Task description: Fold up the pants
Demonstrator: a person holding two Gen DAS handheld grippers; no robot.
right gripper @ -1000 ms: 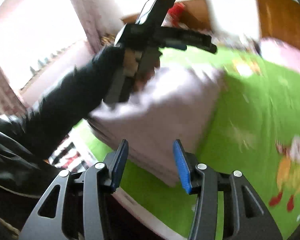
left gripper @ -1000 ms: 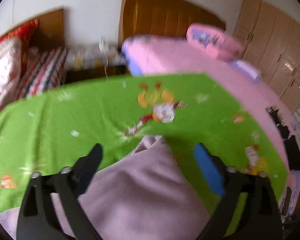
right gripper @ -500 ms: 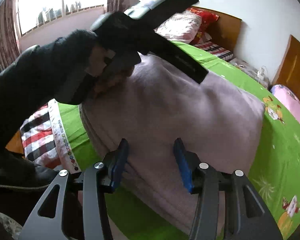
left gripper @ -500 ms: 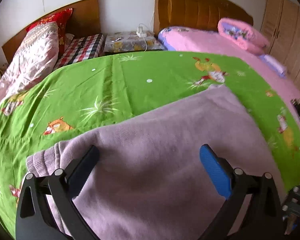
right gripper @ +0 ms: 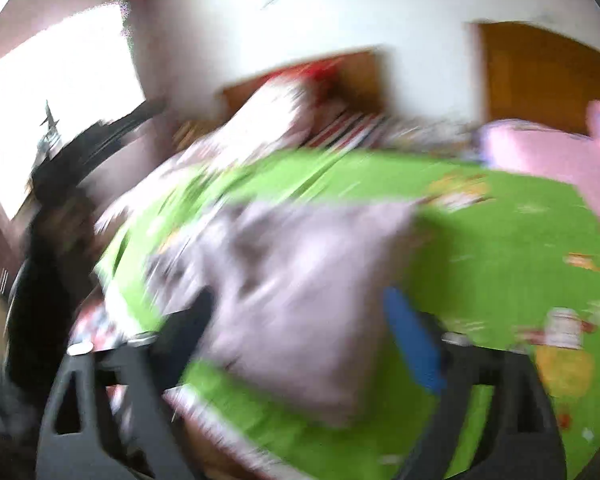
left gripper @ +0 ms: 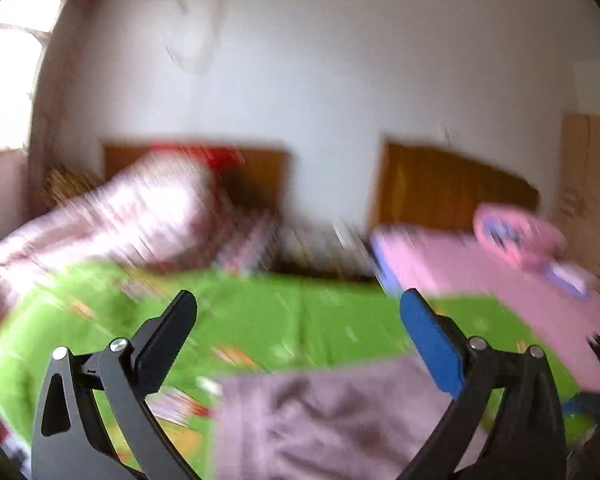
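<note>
- Both cameras are swinging up since half a second ago, so everything's smearing.
- Mauve knit pants [right gripper: 300, 280] are lying bunched on the green cartoon bedsheet [left gripper: 300, 320], probably mid-fold.
- Left gripper [left gripper: 296, 312] is gaping wide, holding nothing; right gripper [right gripper: 300, 312] is spread too, apparently empty (blurry though).
- No readable writing.

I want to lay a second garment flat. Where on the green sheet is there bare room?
Bare green sheet shows right of the pants, up to the pink bed, with only printed cartoons there. A bare strip also runs beyond the pants toward the quilt. The left side is crowded: pants, quilt, sheet edge.
</note>
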